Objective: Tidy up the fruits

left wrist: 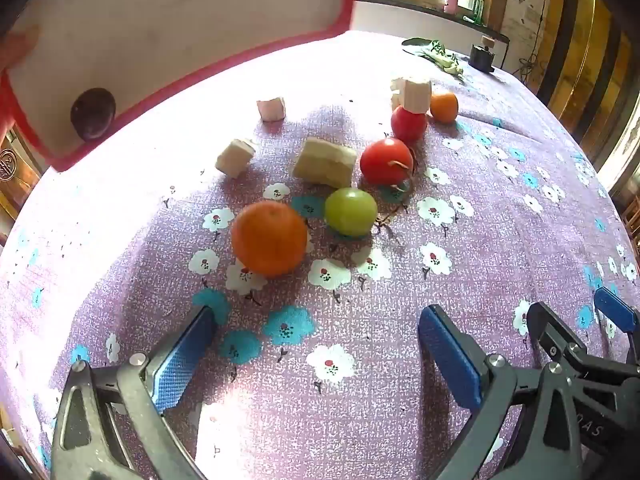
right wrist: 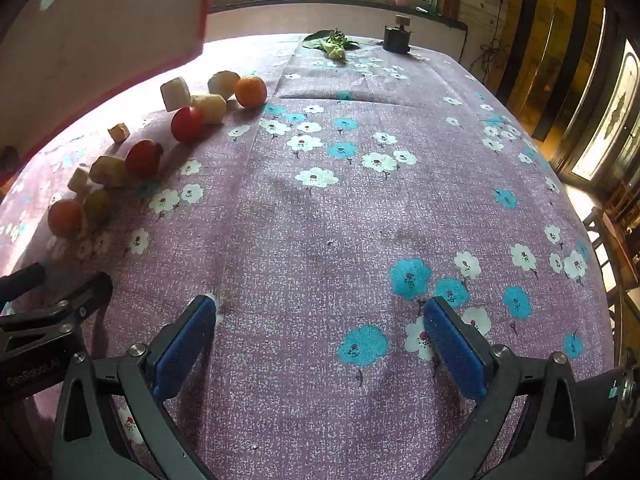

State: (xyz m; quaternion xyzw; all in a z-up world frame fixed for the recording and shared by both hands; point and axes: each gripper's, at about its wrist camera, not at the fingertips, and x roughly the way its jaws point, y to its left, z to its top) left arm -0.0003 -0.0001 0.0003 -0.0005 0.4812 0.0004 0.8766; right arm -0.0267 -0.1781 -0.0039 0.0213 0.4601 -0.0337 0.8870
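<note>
Large round orange fruit (left wrist: 269,238) lies on the purple floral tablecloth (left wrist: 440,240), at 12 o'clock from the left gripper (left wrist: 316,340); a round green fruit (left wrist: 351,212) sits just beside it. Pads should be centred on it alone. Both the left and the right gripper (right wrist: 320,336) are spread wide, empty, pitched steeply down.

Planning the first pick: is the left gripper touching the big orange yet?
Apart. In the left wrist view the open left gripper sits short of the big orange, with bare tablecloth between.
</note>
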